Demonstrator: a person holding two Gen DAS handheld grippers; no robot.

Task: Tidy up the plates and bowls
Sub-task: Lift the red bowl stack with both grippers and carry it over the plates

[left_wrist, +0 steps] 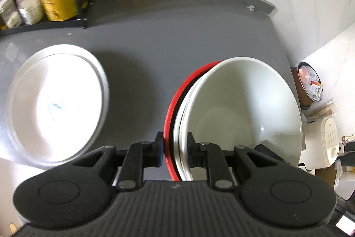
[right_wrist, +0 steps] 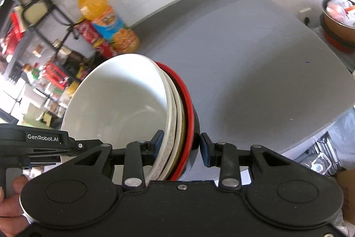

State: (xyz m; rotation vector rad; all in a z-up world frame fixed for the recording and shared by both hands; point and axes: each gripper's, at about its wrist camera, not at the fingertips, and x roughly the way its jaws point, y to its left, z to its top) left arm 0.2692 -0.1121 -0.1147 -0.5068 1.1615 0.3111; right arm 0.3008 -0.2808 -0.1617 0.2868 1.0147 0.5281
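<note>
Both grippers lift a nested stack of bowls point(left_wrist: 239, 108) above the grey counter point(left_wrist: 155, 41): the left gripper point(left_wrist: 174, 149) fingers pinch its rims, the right gripper point(right_wrist: 180, 144) fingers clamp the opposite side. A white plate point(left_wrist: 55, 103) sits near the counter's left edge, an orange drink bottle point(right_wrist: 106, 21) by the back edge.

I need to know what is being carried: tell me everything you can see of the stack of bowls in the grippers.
The stack of bowls nests a glossy white bowl on top, a cream rim beneath it, and a red-rimmed bowl, black outside, at the bottom. It looks ceramic, empty and clean. It is tilted, above the grey counter. The left gripper clamps one side of the rims; the right gripper straddles the opposite side, its inner pad on the white bowl.
</note>
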